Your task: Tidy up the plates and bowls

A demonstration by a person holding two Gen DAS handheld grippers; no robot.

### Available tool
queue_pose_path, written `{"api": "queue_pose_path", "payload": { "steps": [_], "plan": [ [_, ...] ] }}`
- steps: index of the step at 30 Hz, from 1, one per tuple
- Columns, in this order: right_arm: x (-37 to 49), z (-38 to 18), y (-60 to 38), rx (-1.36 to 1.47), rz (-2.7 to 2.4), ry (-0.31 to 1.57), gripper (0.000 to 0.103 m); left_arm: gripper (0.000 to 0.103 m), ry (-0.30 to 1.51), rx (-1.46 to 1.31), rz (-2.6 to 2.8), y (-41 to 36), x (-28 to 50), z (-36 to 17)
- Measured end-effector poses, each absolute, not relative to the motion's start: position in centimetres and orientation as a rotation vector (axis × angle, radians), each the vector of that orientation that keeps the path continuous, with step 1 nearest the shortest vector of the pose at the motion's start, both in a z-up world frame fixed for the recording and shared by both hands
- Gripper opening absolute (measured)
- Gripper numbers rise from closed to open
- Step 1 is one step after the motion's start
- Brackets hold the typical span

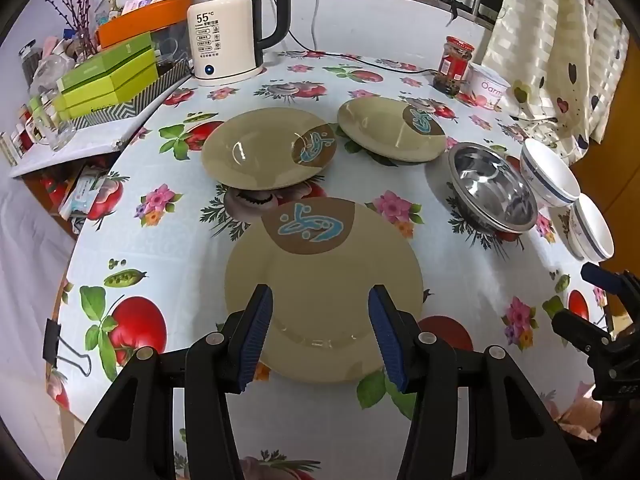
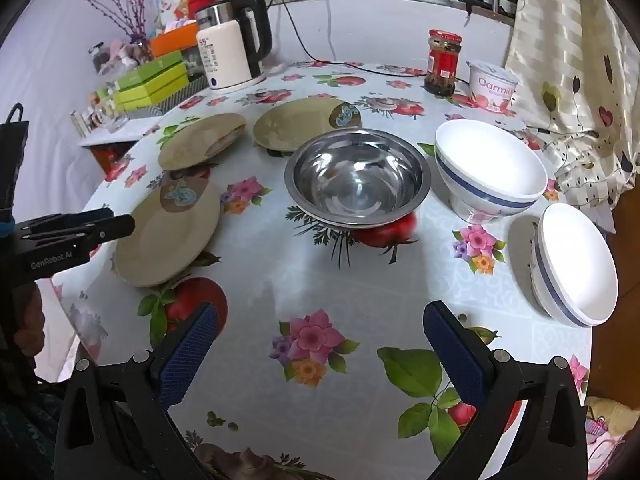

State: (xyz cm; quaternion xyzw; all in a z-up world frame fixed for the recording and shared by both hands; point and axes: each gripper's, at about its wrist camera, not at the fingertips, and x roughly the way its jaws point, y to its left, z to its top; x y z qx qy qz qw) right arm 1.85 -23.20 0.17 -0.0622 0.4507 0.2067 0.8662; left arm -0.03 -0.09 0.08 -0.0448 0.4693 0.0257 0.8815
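Both tools empty, jaws spread wide; nothing stacked yet.

Your left gripper [image 1: 320, 332] hangs over the nearest plate [image 1: 324, 292], pads either side of its near half, not touching. Drop lower and take the near rim squarely before closing. Two more plates [image 1: 268, 148] [image 1: 390, 130] lie beyond. Your right gripper [image 2: 320, 344] hovers over bare tablecloth [image 2: 304, 280], steel bowl [image 2: 356, 176] ahead, white bowls [image 2: 488, 168] [image 2: 576, 264] to its right.

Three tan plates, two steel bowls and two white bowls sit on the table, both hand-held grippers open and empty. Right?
Not quite: there is one steel bowl, not two, as the right wrist view shows. The rest holds.
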Motion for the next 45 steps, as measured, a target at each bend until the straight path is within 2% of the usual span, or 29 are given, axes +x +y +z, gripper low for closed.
{"api": "queue_pose_path", "payload": {
  "steps": [45],
  "plan": [
    [2.07, 0.46, -22.78, -0.13, 0.449, 0.952, 0.103, 0.051, 0.983, -0.098, 0.019, -0.36, -0.15, -0.07]
  ]
}}
